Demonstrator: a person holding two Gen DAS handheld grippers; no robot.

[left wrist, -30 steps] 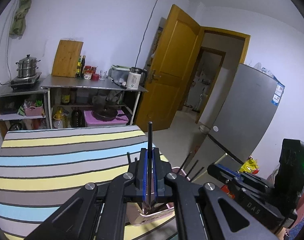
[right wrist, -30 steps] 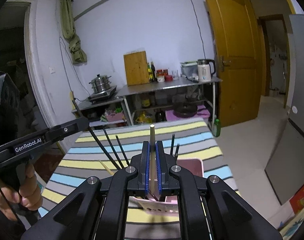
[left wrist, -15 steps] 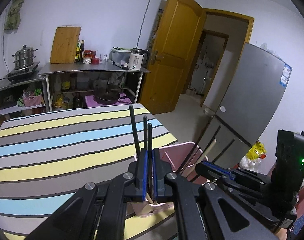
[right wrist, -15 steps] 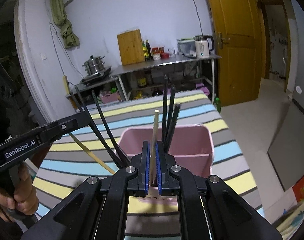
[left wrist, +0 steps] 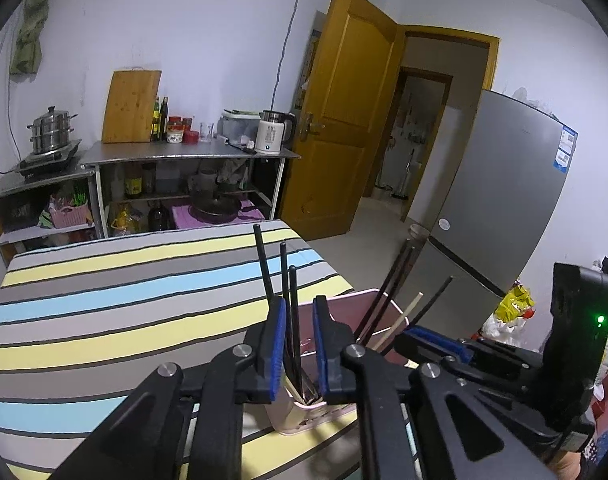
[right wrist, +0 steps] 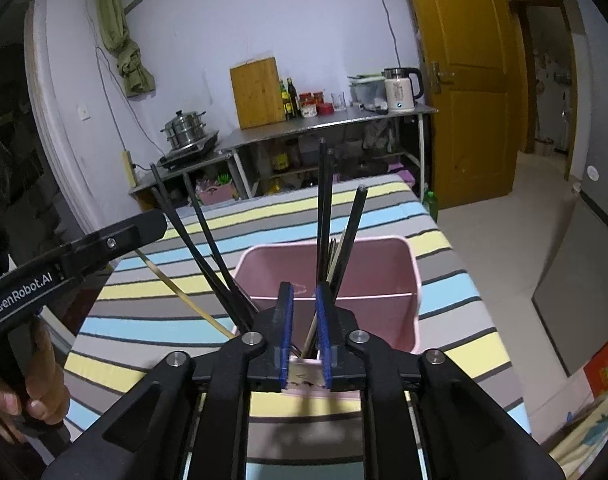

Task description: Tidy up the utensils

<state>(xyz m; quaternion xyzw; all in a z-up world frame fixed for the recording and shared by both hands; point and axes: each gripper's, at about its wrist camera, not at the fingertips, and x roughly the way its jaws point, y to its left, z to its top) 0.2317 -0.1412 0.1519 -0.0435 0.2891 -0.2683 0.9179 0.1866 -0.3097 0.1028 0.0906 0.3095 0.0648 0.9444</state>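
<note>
A pink bin (left wrist: 300,420) with a divider stands on the striped table (left wrist: 124,300) and holds several chopsticks. My left gripper (left wrist: 299,340) hangs over its near corner. Its jaws are opening, and a black chopstick (left wrist: 294,312) stands loose between the pads, with two more beside it. In the right wrist view my right gripper (right wrist: 304,320) sits over the bin (right wrist: 376,264). Its jaws are also opening, with a pale wooden chopstick (right wrist: 311,334) free in the gap. Black chopsticks (right wrist: 324,208) rise ahead. The left gripper (right wrist: 144,228) shows at the left edge, the right gripper (left wrist: 420,338) beside the left one.
A steel shelf unit (left wrist: 192,156) with a kettle, cutting board and steamer pot stands beyond the table's far edge. An open yellow door (left wrist: 344,120) and a grey fridge (left wrist: 504,200) are to the right. More chopsticks (right wrist: 192,240) lean left out of the bin.
Both grippers have sunk toward the pink bin, lowering their chopsticks into it. Both pairs of jaws, earlier pressed on a chopstick, now show a gap.
</note>
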